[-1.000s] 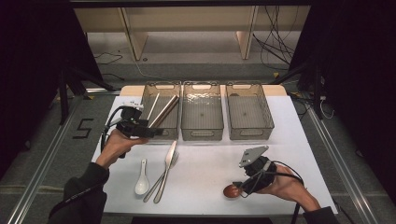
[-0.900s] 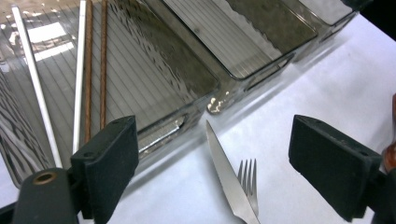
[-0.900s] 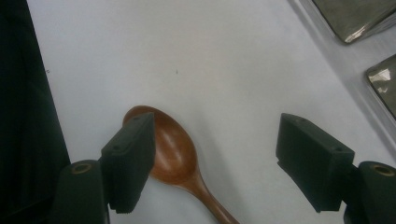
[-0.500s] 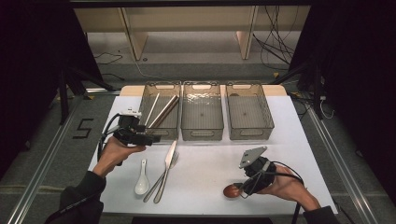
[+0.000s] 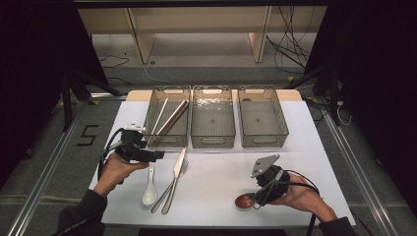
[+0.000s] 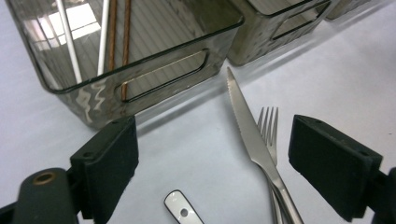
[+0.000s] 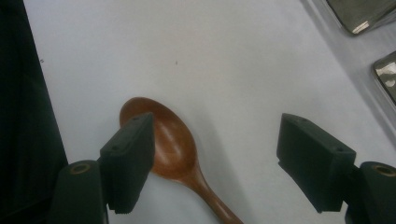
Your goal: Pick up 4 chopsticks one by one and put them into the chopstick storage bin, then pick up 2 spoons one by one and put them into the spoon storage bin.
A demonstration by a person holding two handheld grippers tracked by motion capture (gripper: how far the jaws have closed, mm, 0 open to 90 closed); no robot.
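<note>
While I hover both hands over the white tabletop [image 5: 216, 196], this is how it stands:
Left tool [image 6: 212, 163]: jaws spread wide, nothing between the pads, held just above the tabletop near the left tray [image 5: 168, 120].
Knife [image 6: 250, 130]: flat on the tabletop ahead of my left tool, tip toward the left tray, lying across the fork [image 6: 270, 128].
White spoon [image 5: 149, 189]: on the tabletop just left of the knife; its handle end shows between my left jaws.
Left tray contents: chopsticks [image 5: 169, 117] lying lengthwise.
Right tool [image 7: 215, 163]: jaws wide apart, gripping nothing.
Brown spoon [image 7: 173, 149]: on the tabletop near the front edge, bowl by the left-hand pad of my right tool, handle running back under the tool.
Middle tray [image 5: 212, 118], right tray [image 5: 261, 118]: side by side beyond the cutlery.
</note>
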